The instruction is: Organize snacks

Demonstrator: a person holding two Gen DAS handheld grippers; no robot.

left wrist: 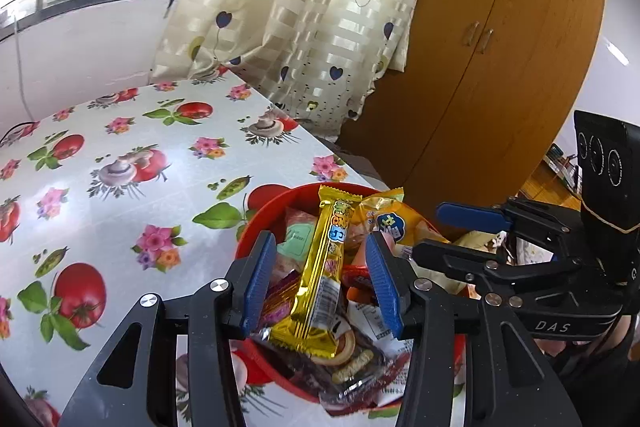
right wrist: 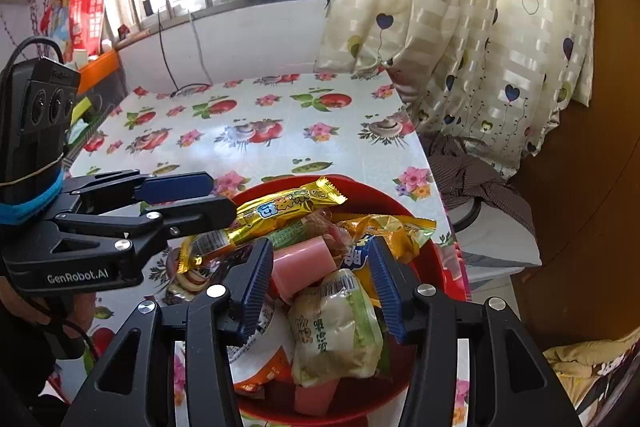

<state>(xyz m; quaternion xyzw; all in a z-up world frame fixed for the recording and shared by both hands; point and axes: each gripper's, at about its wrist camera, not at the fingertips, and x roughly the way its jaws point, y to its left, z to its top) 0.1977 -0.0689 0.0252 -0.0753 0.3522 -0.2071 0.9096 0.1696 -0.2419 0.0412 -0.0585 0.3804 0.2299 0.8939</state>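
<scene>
A red bowl heaped with wrapped snacks stands at the table's near right corner. On top lies a long golden bar. My left gripper hangs just over it, open, with the bar in the gap and clear of both blue pads. Beside the bar sits an orange-yellow packet. My right gripper is open over the bowl's near side, its pads flanking a pink packet and a green-white packet. Each gripper shows in the other's view: the left, the right.
The table carries a glossy cloth printed with fruit and flowers; its right edge runs close by the bowl. A cream curtain and a wooden wardrobe stand to the right. A red bag and an orange tray sit far left.
</scene>
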